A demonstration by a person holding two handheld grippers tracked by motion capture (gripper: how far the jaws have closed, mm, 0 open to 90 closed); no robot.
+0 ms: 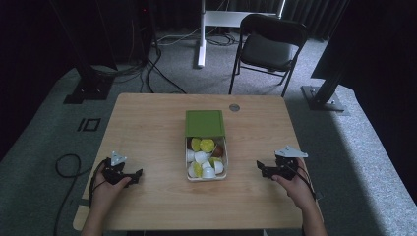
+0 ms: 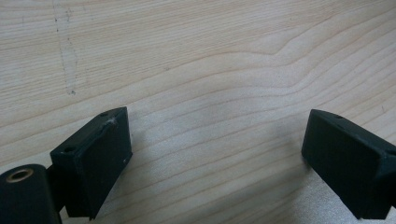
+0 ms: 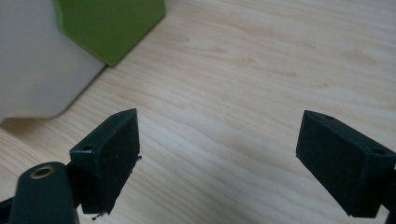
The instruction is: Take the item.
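Note:
A white box (image 1: pixel 188 173) stands mid-table, filled with several white and yellow-green capsules (image 1: pixel 202 157). Its green lid (image 1: pixel 204 123) lies flat behind it. My left gripper (image 1: pixel 132 175) rests low over the wood (image 2: pixel 196 70) left of the box, jaws wide open and empty. On the other side, my right gripper (image 1: pixel 261 167) is held open and empty too, pointing toward the box. In the right gripper view, the box's pale wall (image 3: pixel 37 70) and the green lid (image 3: pixel 112 23) sit at the upper left, ahead of the open gripper (image 3: pixel 217 154).
The wooden table (image 1: pixel 147 123) has a small round grey grommet (image 1: pixel 234 107) near its far edge. A black folding chair (image 1: pixel 268 46) and a white desk leg (image 1: pixel 200 34) stand beyond the table. Cables (image 1: pixel 66 167) trail over the carpet at the left.

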